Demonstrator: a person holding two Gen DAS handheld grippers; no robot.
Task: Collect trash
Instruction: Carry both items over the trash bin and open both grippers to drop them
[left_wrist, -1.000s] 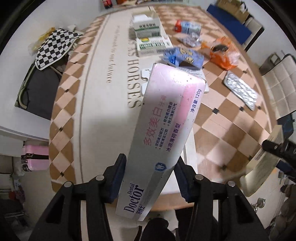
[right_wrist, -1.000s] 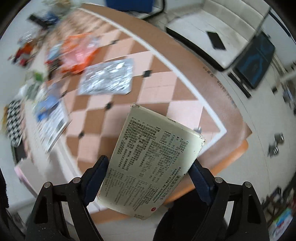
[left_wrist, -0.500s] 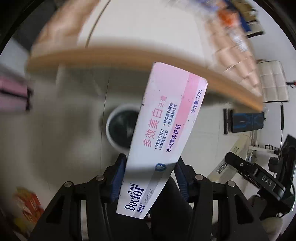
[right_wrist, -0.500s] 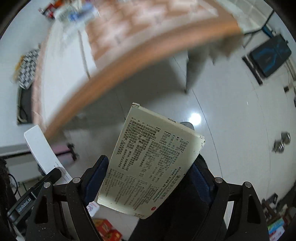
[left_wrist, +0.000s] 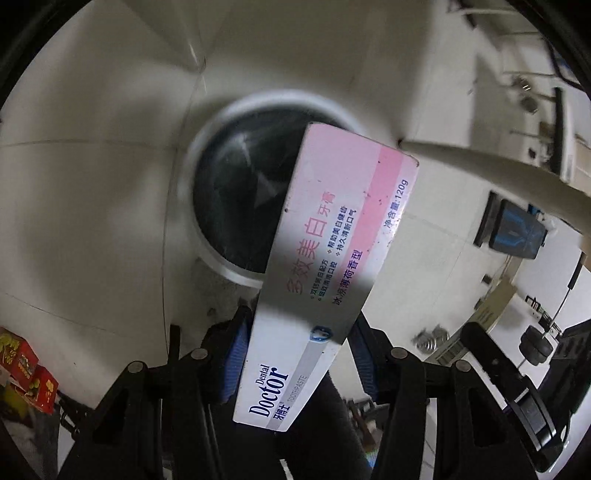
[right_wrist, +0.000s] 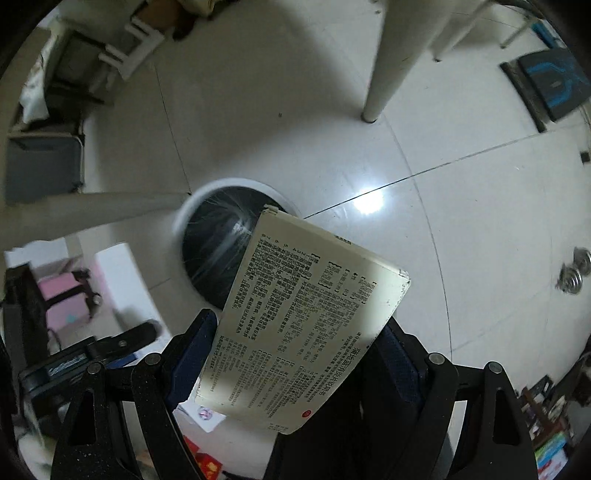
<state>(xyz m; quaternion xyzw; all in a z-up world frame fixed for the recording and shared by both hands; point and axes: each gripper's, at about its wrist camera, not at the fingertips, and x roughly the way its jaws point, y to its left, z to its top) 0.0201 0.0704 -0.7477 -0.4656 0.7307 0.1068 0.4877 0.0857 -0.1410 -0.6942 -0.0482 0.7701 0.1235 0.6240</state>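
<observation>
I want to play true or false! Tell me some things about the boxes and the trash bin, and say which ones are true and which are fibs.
1. The left gripper holds a pink and white toothpaste box. True.
2. The right gripper holds nothing. False: it is shut on a pale box with small black print.
3. The trash bin has a white rim and a dark inside. True.
4. The toothpaste box already lies in the bin. False: it is clamped between the gripper's fingers, above the bin.
5. The bin stands on a table. False: it stands on the white tiled floor, near a table leg.
</observation>
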